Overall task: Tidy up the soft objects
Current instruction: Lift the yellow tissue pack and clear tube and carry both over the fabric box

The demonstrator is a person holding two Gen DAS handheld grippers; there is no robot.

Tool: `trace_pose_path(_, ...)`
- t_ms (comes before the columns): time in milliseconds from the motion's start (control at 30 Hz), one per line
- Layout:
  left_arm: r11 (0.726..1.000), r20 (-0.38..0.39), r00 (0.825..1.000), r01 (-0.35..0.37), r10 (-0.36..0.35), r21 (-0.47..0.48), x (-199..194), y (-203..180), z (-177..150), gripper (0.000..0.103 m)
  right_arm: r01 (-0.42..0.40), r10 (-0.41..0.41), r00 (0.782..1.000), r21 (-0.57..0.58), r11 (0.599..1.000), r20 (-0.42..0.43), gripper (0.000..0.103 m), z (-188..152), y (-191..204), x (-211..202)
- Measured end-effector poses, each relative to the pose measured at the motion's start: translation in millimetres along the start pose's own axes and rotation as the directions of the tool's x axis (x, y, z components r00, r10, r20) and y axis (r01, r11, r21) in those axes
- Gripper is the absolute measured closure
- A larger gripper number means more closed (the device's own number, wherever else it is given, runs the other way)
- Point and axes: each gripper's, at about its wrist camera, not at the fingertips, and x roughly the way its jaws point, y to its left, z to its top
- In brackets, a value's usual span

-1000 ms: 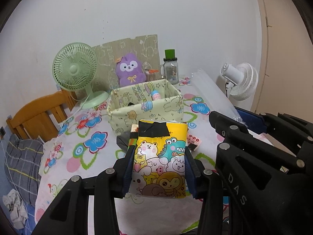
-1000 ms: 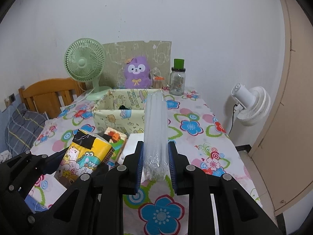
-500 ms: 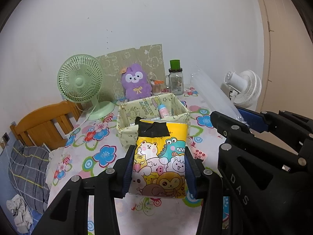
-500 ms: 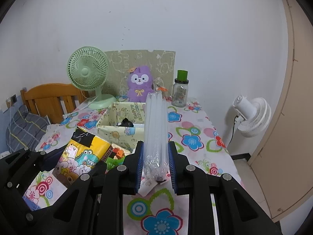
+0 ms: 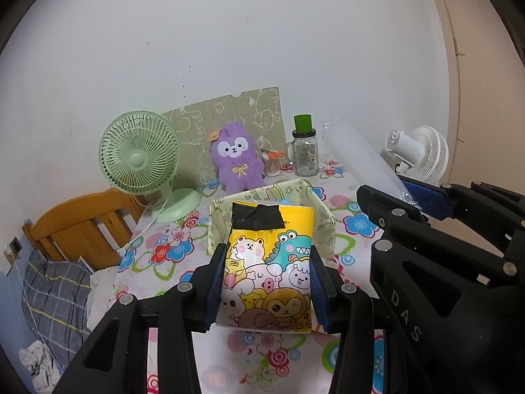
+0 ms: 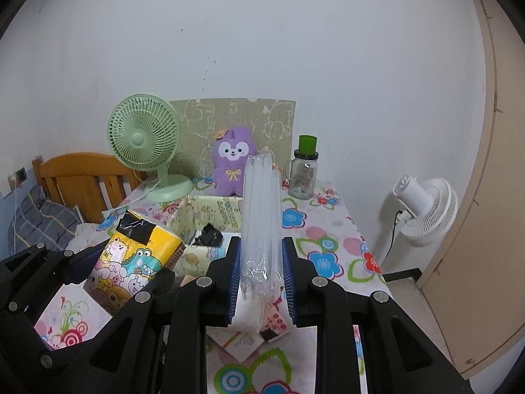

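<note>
The left gripper (image 5: 267, 282) has its jaws clenched on a yellow cartoon-printed soft pack (image 5: 270, 269); the right gripper (image 6: 261, 272) grasps a clear plastic-wrapped cup stack (image 6: 261, 216) above the worktop (image 6: 331, 229).

Right gripper (image 6: 261, 274) clamped on a clear plastic sleeve of stacked cups (image 6: 261, 226), held above the floral tablecloth (image 6: 328, 229).
Beyond the sleeve lies the open fabric bin (image 6: 210, 216); behind the bin, a purple plush (image 6: 233, 164), green fan (image 6: 144, 138) and glass jar (image 6: 303, 172). Left of the bin, the left gripper (image 6: 108, 275) holds a yellow cartoon tissue pack (image 6: 131, 259).
</note>
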Motion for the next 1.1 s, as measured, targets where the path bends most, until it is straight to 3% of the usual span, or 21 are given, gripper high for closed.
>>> trace_pose_path(533, 1.0, 0.009, 1.0, -0.019, 0.019, -0.023, 39.8, 12.5, 26.1, 0.056, -0.018, 0.018, 1.0, 0.019, 1.0, 0.0, 0.076, 28.9, 0.6, 48.0)
trace_pose_path(1100, 0.998, -0.039, 0.999, 0.034, -0.036, -0.045, 108.7, 27.5, 40.5, 0.056, -0.006, 0.007, 0.998, 0.022, 1.0, -0.061, 0.076, 40.5, 3.2, 116.0)
